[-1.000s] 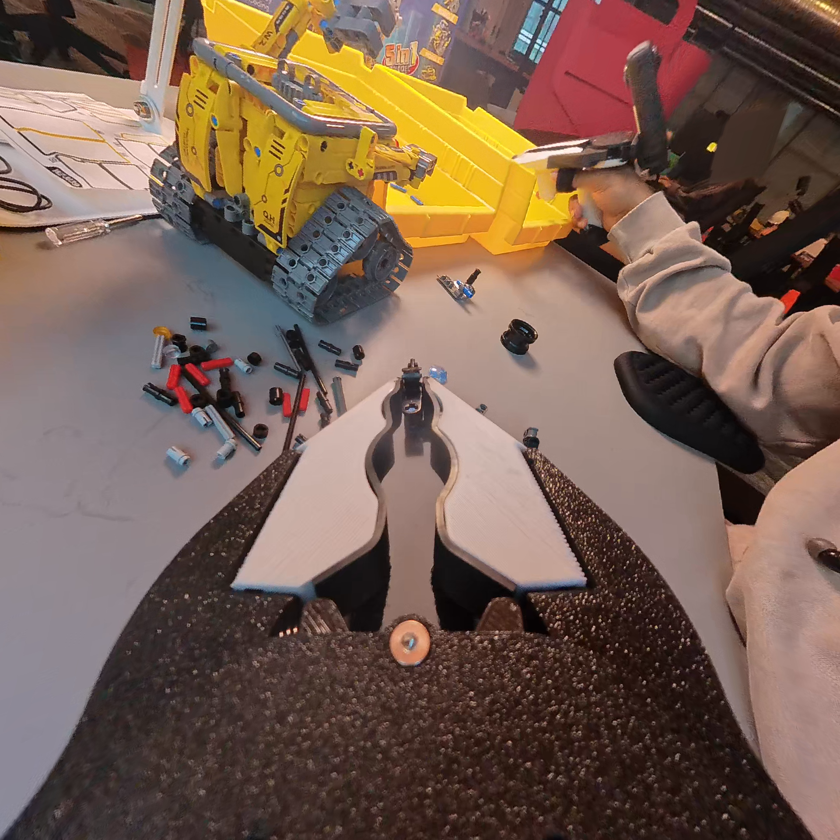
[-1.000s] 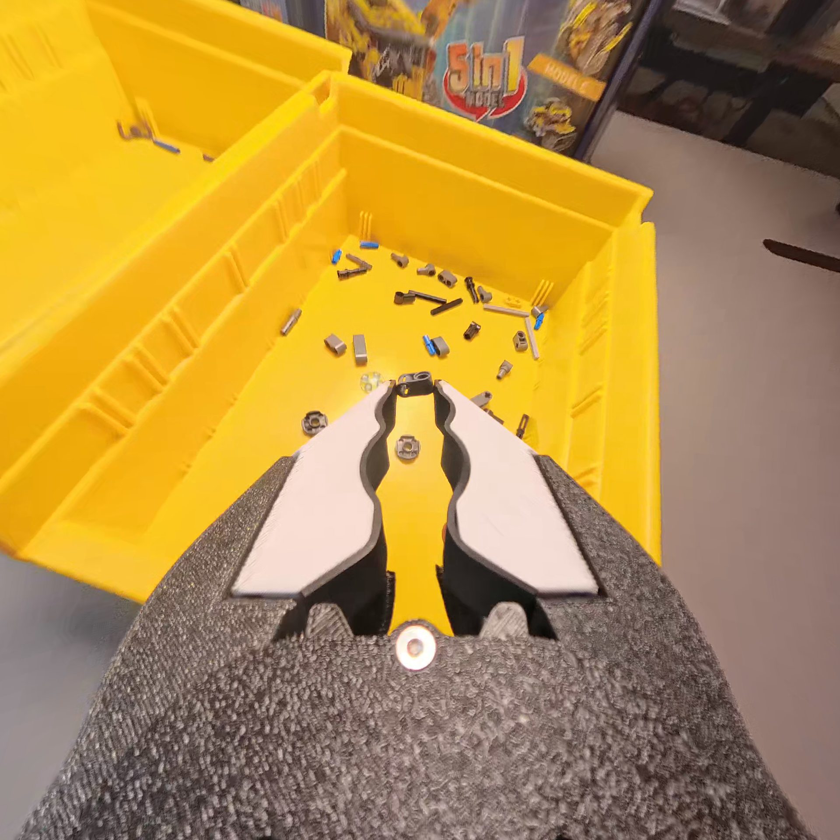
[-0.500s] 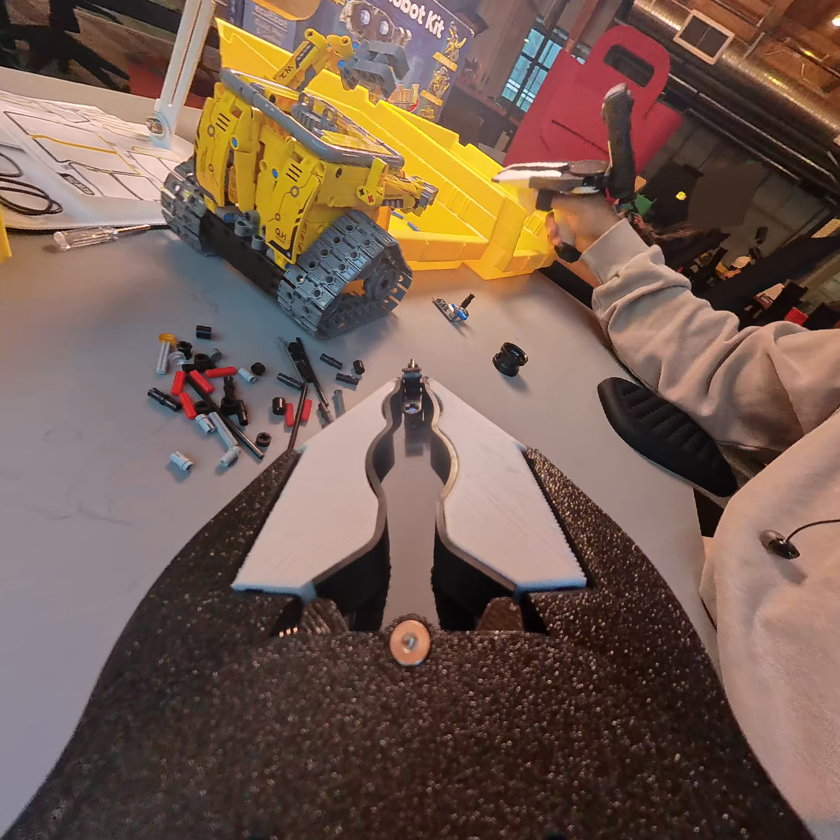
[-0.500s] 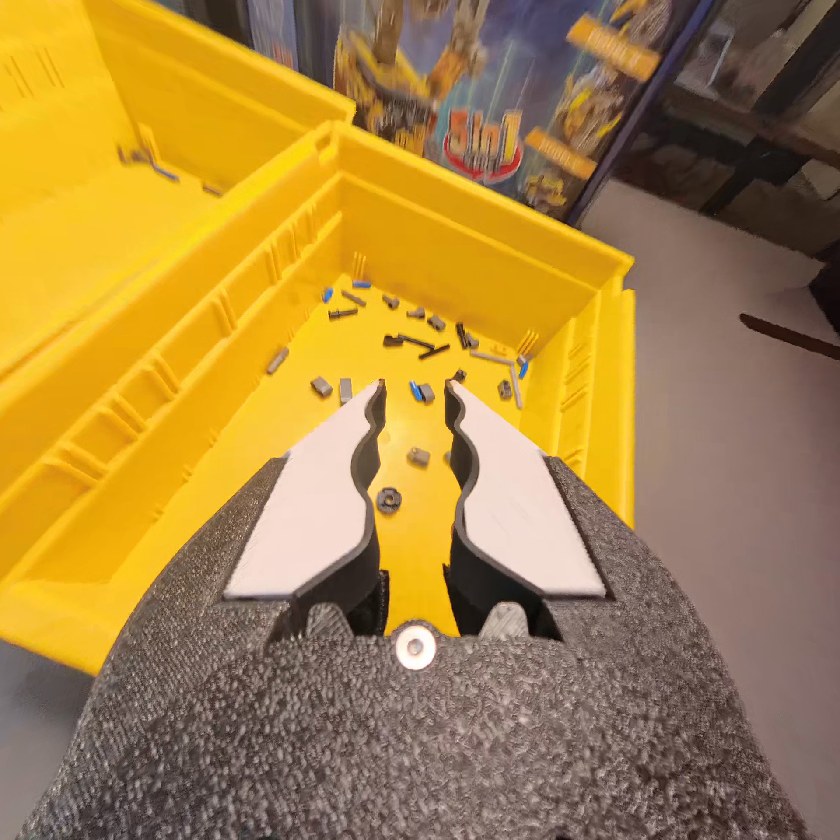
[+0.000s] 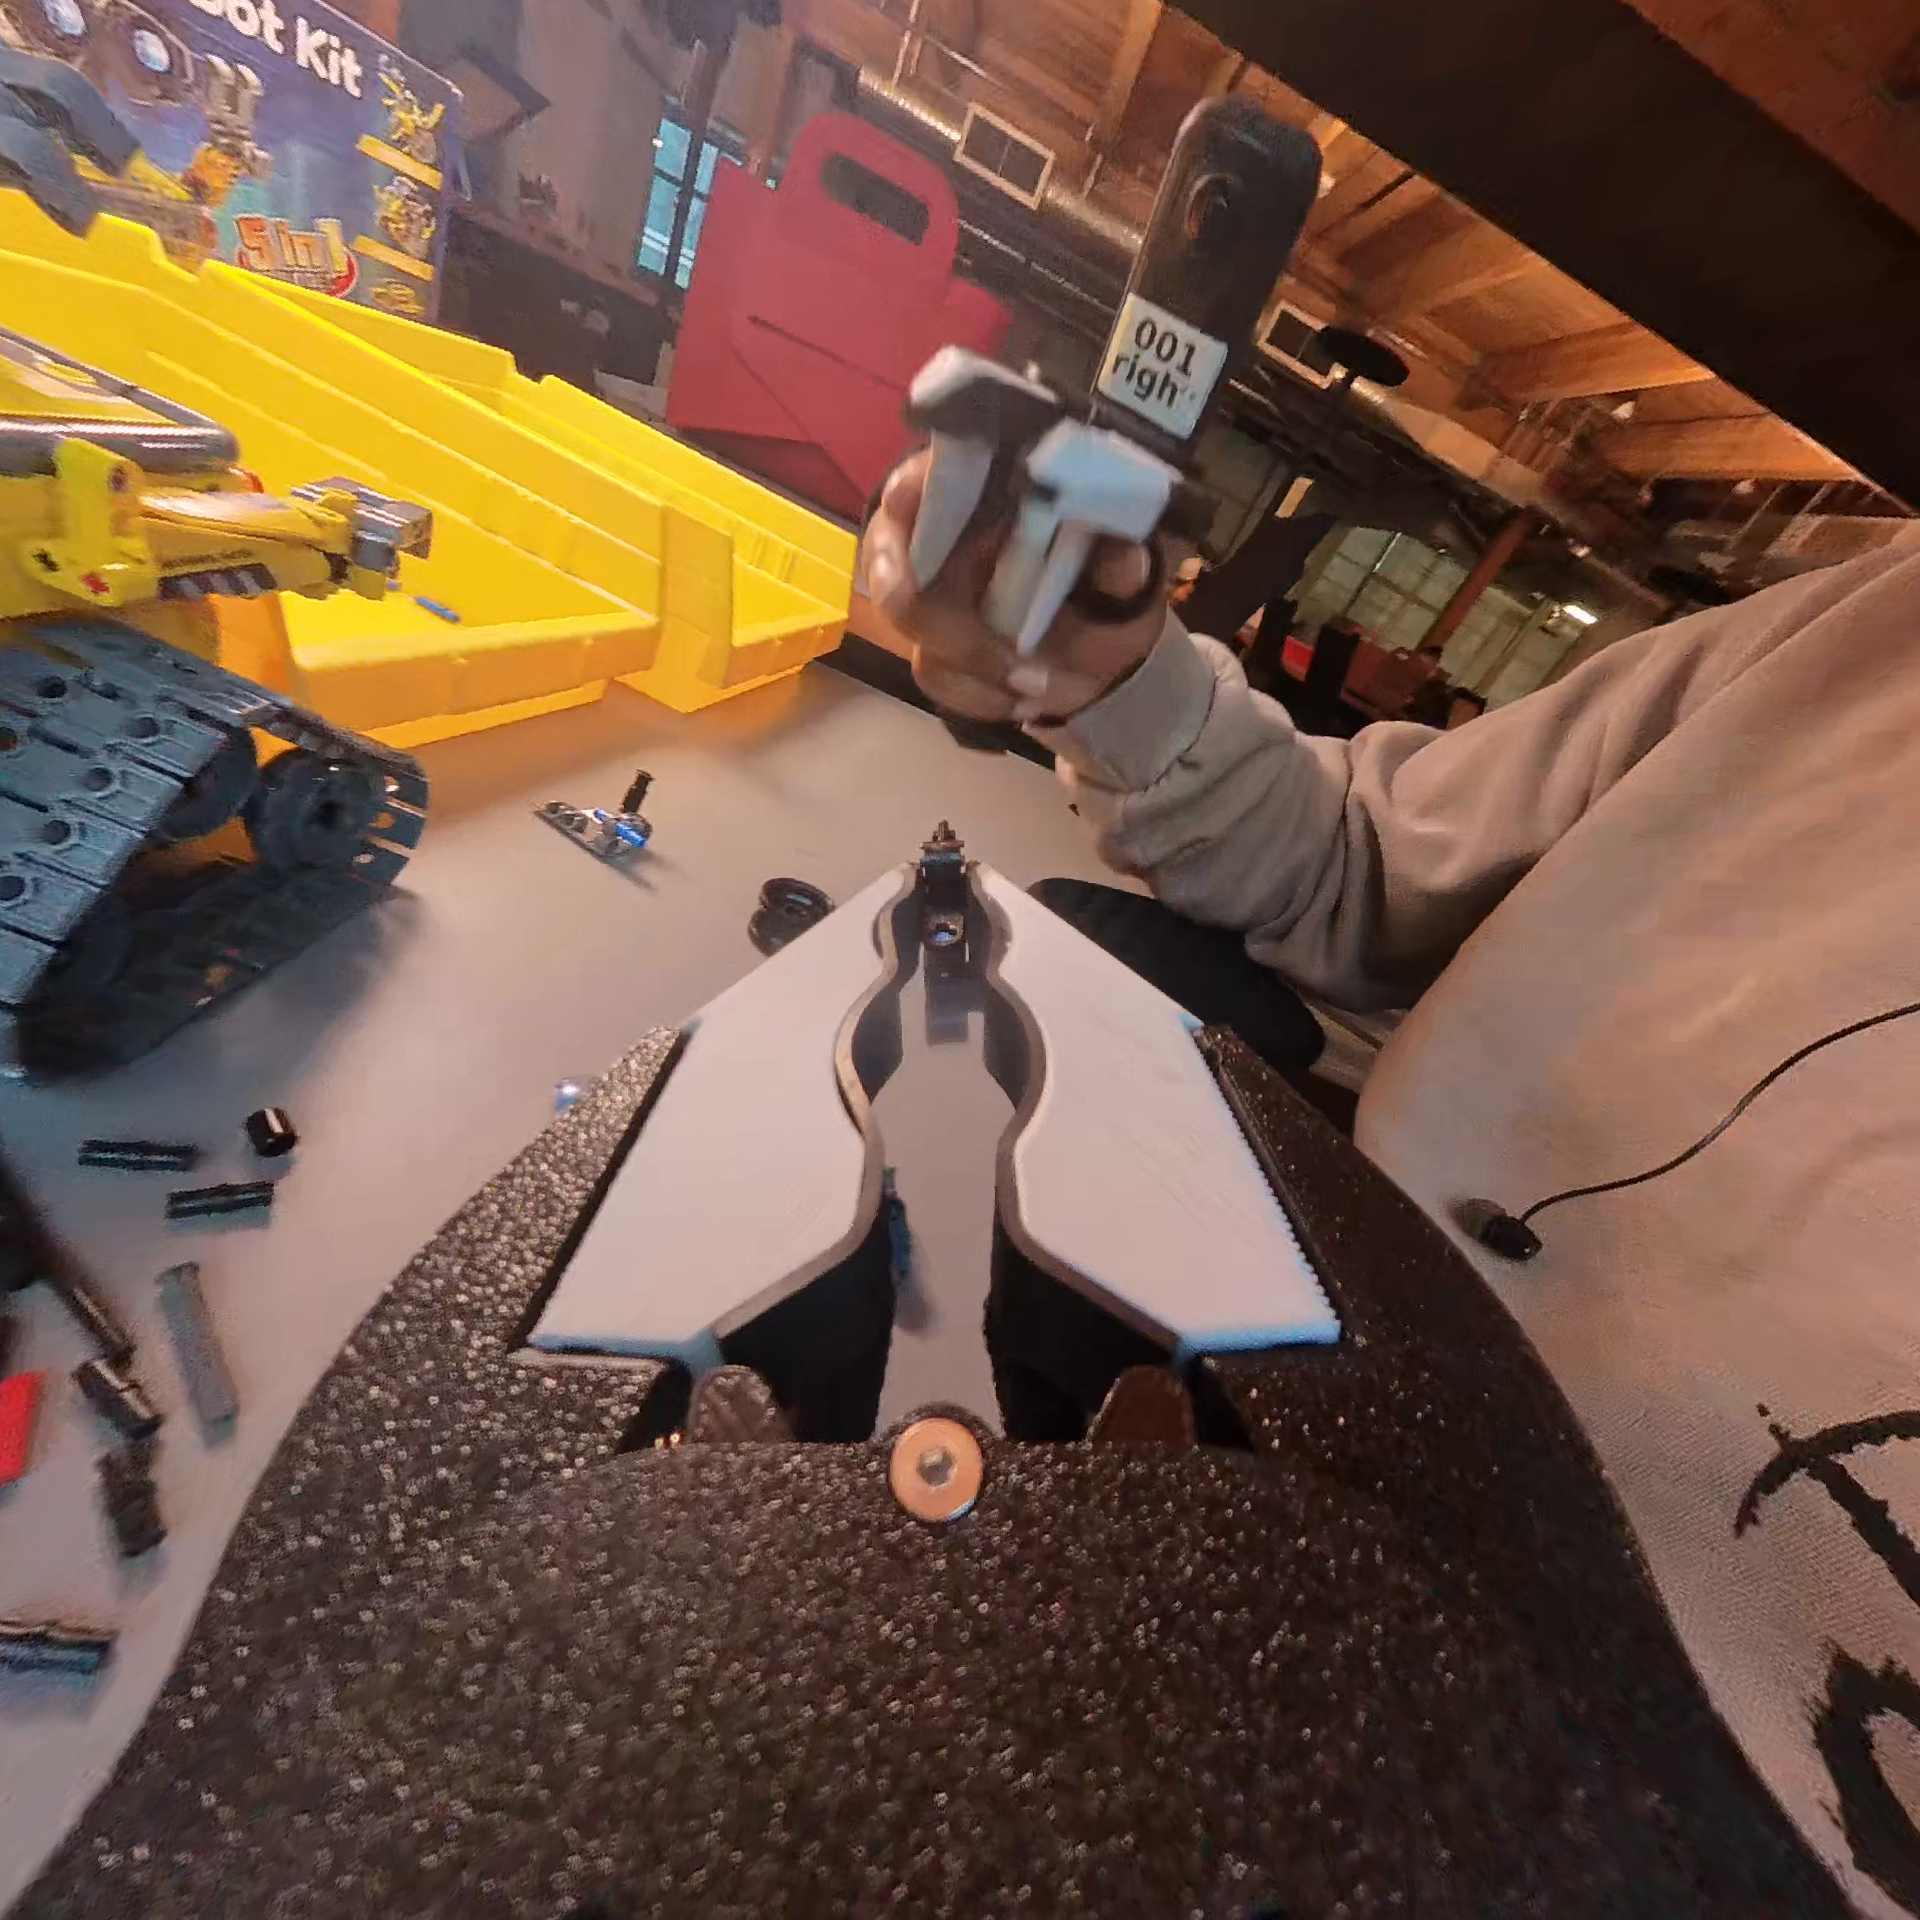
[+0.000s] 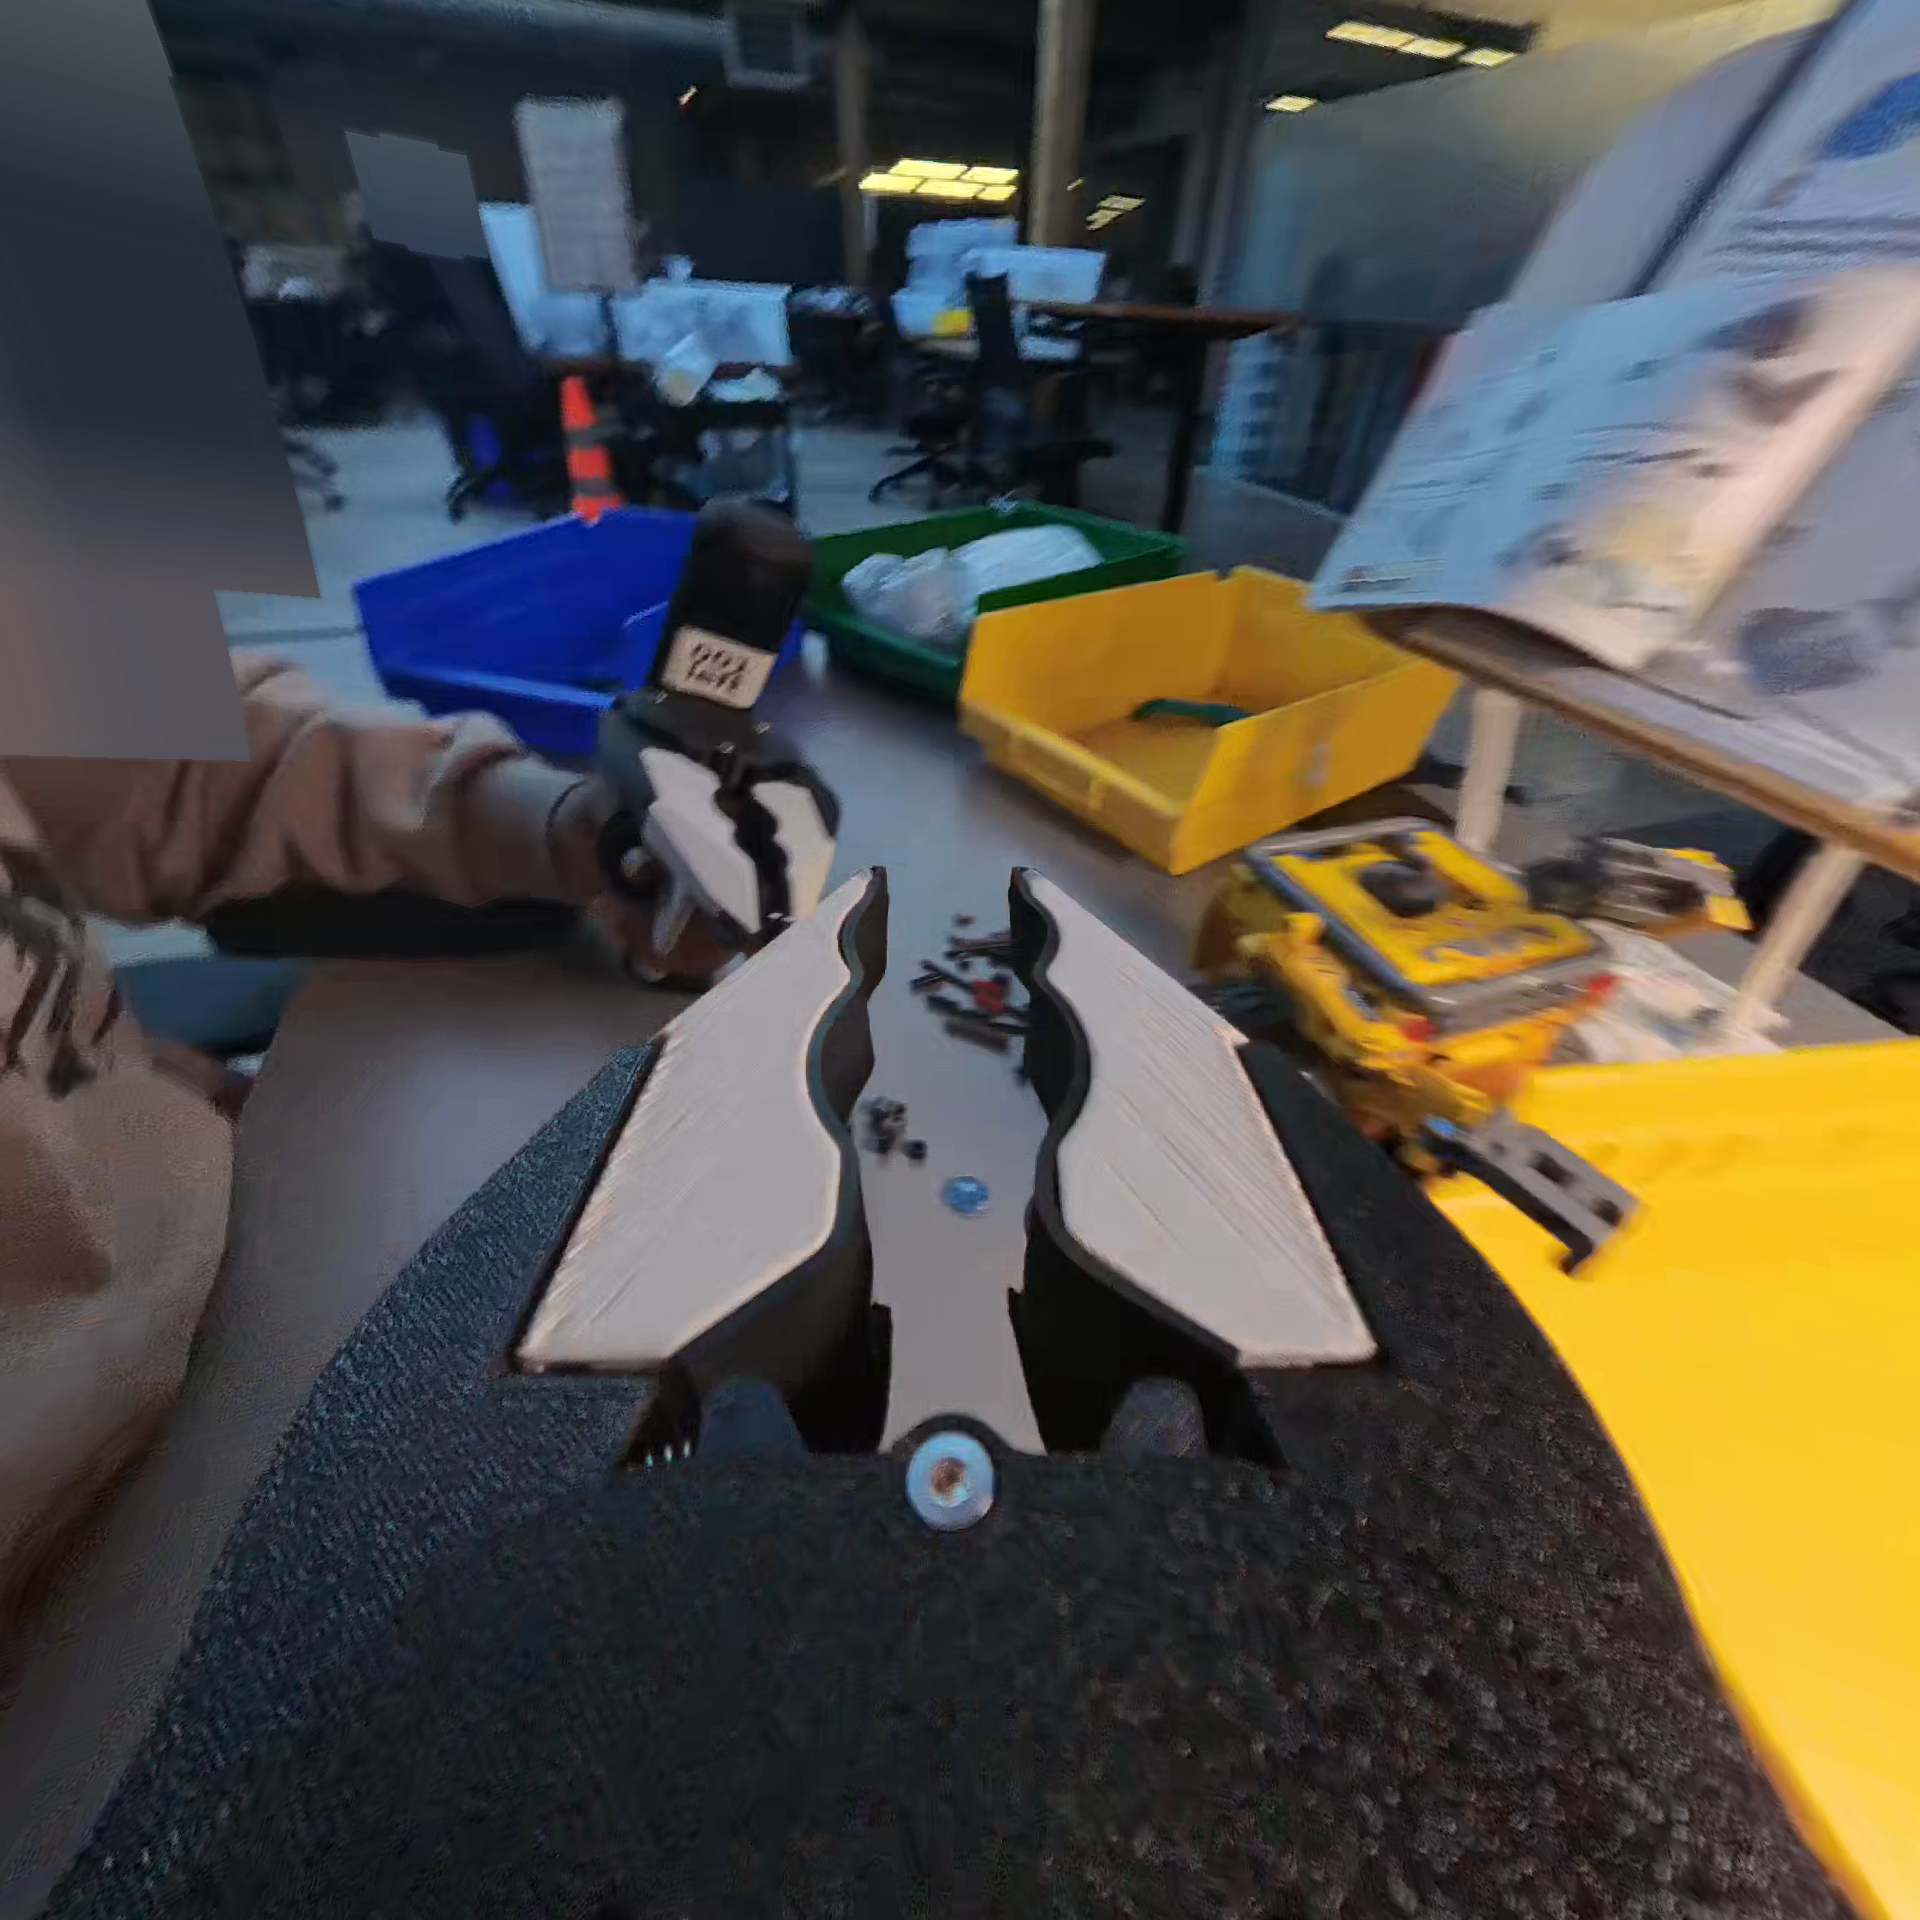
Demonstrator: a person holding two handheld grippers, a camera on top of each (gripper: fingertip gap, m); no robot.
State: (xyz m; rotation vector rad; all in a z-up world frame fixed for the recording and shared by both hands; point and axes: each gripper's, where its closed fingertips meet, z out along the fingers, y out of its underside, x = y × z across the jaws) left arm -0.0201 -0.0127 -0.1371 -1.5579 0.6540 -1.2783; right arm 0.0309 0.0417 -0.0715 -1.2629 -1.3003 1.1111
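Note:
My left gripper (image 5: 943, 883) is shut on a small black pin-like part (image 5: 945, 940), held above the grey table (image 5: 582, 997). It also shows in the right wrist view (image 6: 774, 894), on the left. My right gripper (image 6: 948, 883) is open and empty, held in the air and facing the left one. It shows in the left wrist view (image 5: 982, 608), gripped by a hand, to the right of the yellow tray (image 5: 540, 520). The yellow tracked robot model (image 5: 156, 561) stands on the left; it also shows in the right wrist view (image 6: 1423, 956).
Loose black, grey and red parts (image 5: 177, 1195) lie on the table; they also show in the right wrist view (image 6: 971, 987). A black wheel (image 5: 787, 912) and a small blue-tipped piece (image 5: 608, 821) lie near the left gripper. Blue (image 6: 520, 623), green (image 6: 1122, 540) and yellow (image 6: 1195, 707) bins and a booklet on a stand (image 6: 1662, 436) stand beyond. Some 11 cm of space lies between my two pairs of fingers. Left tips and right tips are each some 15 cm from the yellow tracked robot model (image 5: 156, 561).
My right gripper opened, let go of a small black piece over the yellow tray, then swung away to face the left gripper. My left gripper turned right, still holding its part.

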